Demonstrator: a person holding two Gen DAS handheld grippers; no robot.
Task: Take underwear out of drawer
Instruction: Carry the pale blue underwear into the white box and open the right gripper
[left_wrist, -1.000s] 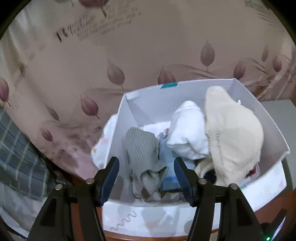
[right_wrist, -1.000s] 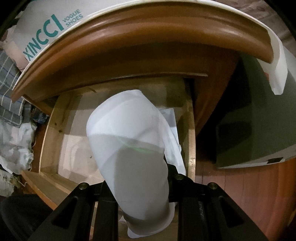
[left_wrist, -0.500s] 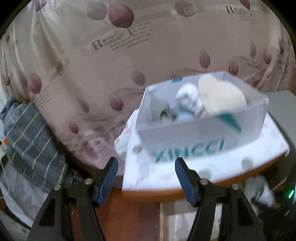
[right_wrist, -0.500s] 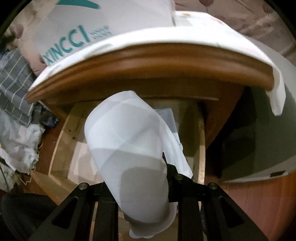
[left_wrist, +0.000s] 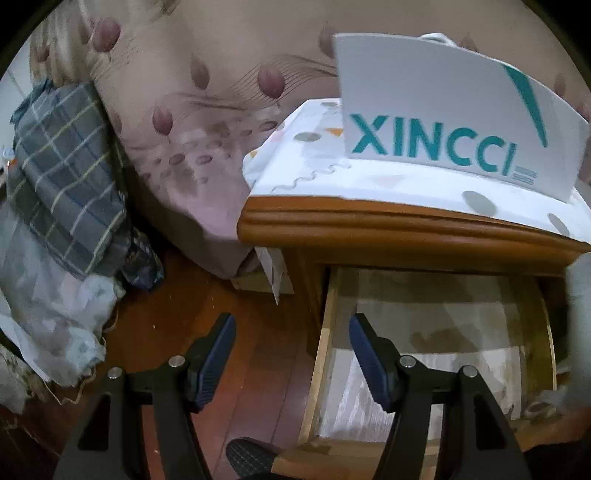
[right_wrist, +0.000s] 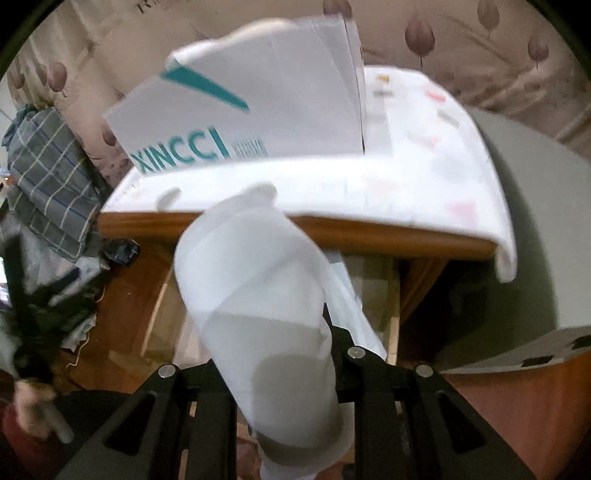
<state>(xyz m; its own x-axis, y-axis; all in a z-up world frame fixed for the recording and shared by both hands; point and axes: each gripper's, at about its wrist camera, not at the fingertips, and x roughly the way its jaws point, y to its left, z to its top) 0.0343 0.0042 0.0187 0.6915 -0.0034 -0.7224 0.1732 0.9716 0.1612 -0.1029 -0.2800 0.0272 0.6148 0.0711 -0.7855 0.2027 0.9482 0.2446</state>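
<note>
My right gripper (right_wrist: 280, 354) is shut on a white piece of underwear (right_wrist: 255, 295) and holds it up above the open wooden drawer (right_wrist: 394, 295), level with the nightstand's edge. A strip of the same white cloth shows at the right edge of the left wrist view (left_wrist: 579, 288). My left gripper (left_wrist: 291, 354) is open and empty, low in front of the drawer's left side wall (left_wrist: 325, 339). The drawer bottom (left_wrist: 443, 332) is pale and bare where visible.
A white XINCCI shoe box (left_wrist: 443, 122) stands on the cloth-covered wooden nightstand (left_wrist: 369, 221). A bed with a leaf-patterned sheet (left_wrist: 184, 129) is behind. A plaid blanket (left_wrist: 66, 177) and crumpled cloth (left_wrist: 48, 325) lie left on the wooden floor. A grey panel (right_wrist: 535, 240) stands right.
My left gripper dropped from over the shoe box down to the front of the drawer. My right gripper lifted the white underwear up out of the drawer.
</note>
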